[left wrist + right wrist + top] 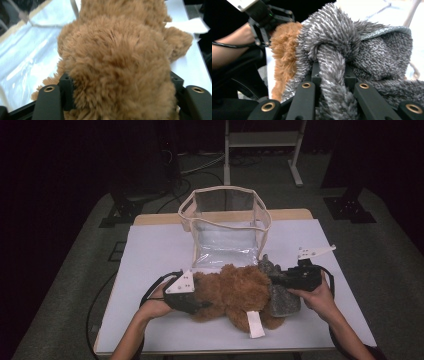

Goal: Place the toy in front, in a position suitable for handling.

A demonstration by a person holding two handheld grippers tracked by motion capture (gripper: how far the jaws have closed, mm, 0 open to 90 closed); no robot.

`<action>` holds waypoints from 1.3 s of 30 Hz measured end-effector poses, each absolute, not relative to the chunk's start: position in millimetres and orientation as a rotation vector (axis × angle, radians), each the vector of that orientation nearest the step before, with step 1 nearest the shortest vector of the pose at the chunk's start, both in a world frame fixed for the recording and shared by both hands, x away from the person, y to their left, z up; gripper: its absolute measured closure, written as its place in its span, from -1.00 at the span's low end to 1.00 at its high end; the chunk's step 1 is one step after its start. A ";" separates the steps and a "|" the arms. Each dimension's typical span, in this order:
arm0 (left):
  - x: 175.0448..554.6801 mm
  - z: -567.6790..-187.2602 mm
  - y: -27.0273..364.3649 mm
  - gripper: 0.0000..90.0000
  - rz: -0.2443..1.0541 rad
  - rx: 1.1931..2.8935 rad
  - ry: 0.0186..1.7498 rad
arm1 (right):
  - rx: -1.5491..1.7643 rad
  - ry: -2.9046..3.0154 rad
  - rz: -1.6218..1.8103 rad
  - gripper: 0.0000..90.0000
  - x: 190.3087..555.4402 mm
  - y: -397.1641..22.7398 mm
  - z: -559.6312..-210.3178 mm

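Observation:
A fluffy brown plush toy lies on the white table top, with a white tag at its near side. My left gripper comes in from the toy's left, and its jaws press into the brown fur from both sides. A grey knitted plush piece lies against the toy's right side. My right gripper is shut on a fold of this grey plush, which bunches up between the jaws. The brown toy sits just behind it.
A clear plastic bag with a cream rim stands open behind the toys, at the table's far middle. A metal frame stands on the dark floor beyond. The person's left forearm is across from my right gripper.

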State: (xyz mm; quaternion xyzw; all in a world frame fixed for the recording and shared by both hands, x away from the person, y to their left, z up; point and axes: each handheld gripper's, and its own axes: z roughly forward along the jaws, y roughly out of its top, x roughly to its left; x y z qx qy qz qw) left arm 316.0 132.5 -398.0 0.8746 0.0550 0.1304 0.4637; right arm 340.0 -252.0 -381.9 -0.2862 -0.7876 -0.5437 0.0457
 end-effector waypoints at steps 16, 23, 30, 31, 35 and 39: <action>332.8 -382.4 73.4 -0.24 0.275 2.178 0.055 | -0.889 -2.556 -1.628 0.72 333.3 -277.3 -339.5; 328.4 -390.0 93.4 -0.53 0.279 2.209 0.057 | -0.889 -2.523 -1.620 0.72 331.7 -272.5 -365.7; 327.3 -404.0 107.8 -0.94 0.280 2.191 0.113 | -0.898 -2.573 -1.599 0.72 330.0 -270.3 -364.7; 327.9 -406.9 107.7 -0.97 0.273 2.197 0.121 | -0.900 -2.571 -1.601 0.72 330.2 -271.2 -365.5; 330.3 -412.4 99.4 -0.93 0.301 2.192 0.123 | -0.916 -2.561 -1.605 0.72 332.7 -273.8 -368.1; 327.2 -399.2 99.3 -0.34 0.358 2.220 0.092 | -0.939 -2.566 -1.612 0.71 334.4 -275.0 -366.2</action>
